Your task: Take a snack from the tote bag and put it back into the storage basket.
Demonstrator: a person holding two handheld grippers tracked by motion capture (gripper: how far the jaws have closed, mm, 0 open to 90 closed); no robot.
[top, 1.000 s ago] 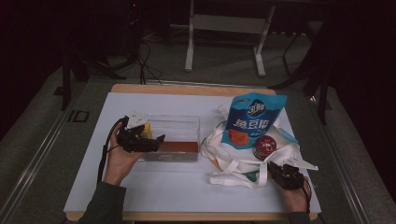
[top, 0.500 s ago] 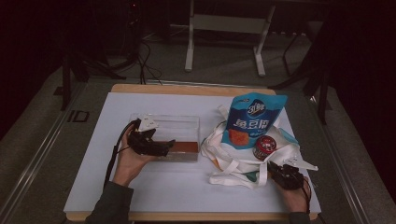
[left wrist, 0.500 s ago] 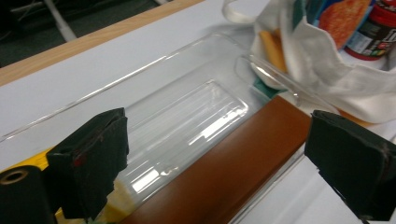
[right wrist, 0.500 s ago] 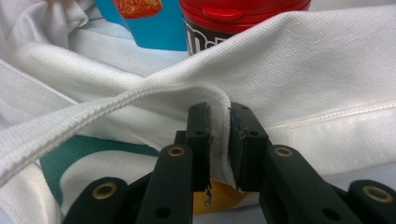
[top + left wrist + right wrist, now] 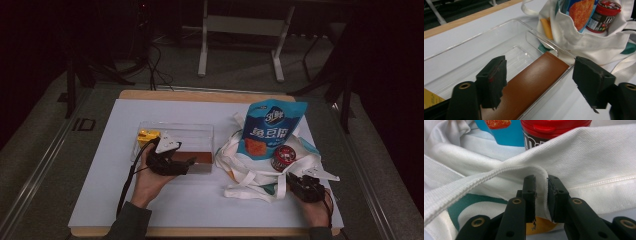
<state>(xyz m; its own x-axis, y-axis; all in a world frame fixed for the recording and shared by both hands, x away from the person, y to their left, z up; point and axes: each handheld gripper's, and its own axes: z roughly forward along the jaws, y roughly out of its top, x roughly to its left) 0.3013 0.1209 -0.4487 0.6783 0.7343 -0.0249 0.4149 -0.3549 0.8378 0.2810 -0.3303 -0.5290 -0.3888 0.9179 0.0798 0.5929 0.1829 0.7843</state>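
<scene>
A clear plastic tray [image 5: 175, 132] holds a brown bar [image 5: 200, 157] at its near right and a yellow item [image 5: 147, 135] at its left end. My left gripper [image 5: 184, 162] hovers low over the bar [image 5: 534, 82]. Its jaws have just been closing but stand open, with the bar and the tray's near wall between them and the pads touching neither. My right gripper [image 5: 294, 180] is shut on a fold of the white tote bag [image 5: 599, 152] at its near edge. A blue snack pack [image 5: 270, 127] and a red-lidded jar [image 5: 283, 156] sit in the bag.
The tote bag [image 5: 250, 172] sprawls right of the tray, its straps trailing onto the white table cover [image 5: 200, 205]. The jar [image 5: 605, 13] and snack pack [image 5: 581, 10] stand beyond the tray's right end. A wooden table edge [image 5: 200, 95] runs along the back.
My left hand has slid right along the tray, away from the yellow item and over the brown bar, dropping slightly. My right gripper stays on the bag.
</scene>
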